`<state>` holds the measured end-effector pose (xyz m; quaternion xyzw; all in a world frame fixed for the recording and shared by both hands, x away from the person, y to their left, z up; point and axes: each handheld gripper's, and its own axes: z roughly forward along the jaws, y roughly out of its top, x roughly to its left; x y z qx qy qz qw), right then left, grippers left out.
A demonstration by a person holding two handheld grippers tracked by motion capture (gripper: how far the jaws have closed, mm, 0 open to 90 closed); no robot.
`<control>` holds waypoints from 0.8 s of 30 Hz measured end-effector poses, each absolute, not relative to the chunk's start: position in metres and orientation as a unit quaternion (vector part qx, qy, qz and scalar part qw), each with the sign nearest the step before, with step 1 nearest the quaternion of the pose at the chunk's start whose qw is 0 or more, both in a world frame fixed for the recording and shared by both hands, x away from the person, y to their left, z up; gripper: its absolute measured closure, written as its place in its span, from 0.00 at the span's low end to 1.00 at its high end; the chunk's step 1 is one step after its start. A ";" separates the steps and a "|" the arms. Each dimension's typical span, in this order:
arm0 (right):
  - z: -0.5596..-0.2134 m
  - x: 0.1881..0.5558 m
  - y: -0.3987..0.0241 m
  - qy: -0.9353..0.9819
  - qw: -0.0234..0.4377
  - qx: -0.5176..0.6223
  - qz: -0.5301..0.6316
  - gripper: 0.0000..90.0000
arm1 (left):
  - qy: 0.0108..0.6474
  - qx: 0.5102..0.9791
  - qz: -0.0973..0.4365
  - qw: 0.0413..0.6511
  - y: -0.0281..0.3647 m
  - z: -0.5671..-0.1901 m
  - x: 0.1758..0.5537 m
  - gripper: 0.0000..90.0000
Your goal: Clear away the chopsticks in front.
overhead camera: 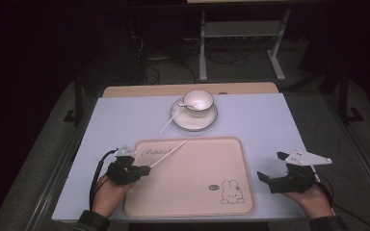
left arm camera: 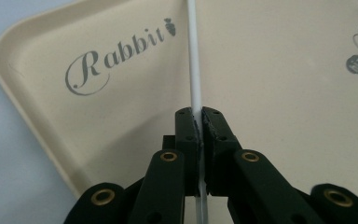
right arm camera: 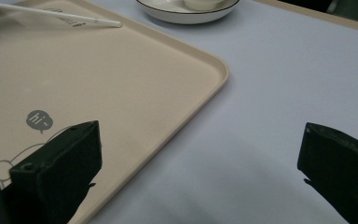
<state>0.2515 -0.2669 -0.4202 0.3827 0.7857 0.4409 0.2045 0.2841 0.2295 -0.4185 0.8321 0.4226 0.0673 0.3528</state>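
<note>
Dim room, lilac desk | L gripper jaws clamped on white stick, axis running fwd-right over tray | R gripper jaws wide, empty.

long thin white sticks: two
round white cup: one
round white saucer: one
big beige plastic tray: one

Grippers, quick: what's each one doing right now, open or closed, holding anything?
Left gripper: closed on a thin white stick over the beige tray.
Right gripper: open, holding nothing.
</note>
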 end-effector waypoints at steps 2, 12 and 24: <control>-0.420 0.251 -0.267 0.786 0.205 0.383 0.441 0.00 | 0.418 0.841 0.073 0.335 0.227 -0.421 0.285 0.95; -0.420 0.252 -0.267 0.785 0.204 0.383 0.441 0.00 | 0.413 0.858 0.068 0.298 0.220 -0.430 0.286 0.94; -0.420 0.251 -0.267 0.786 0.205 0.382 0.441 0.00 | 0.405 0.859 0.061 0.308 0.220 -0.426 0.290 0.71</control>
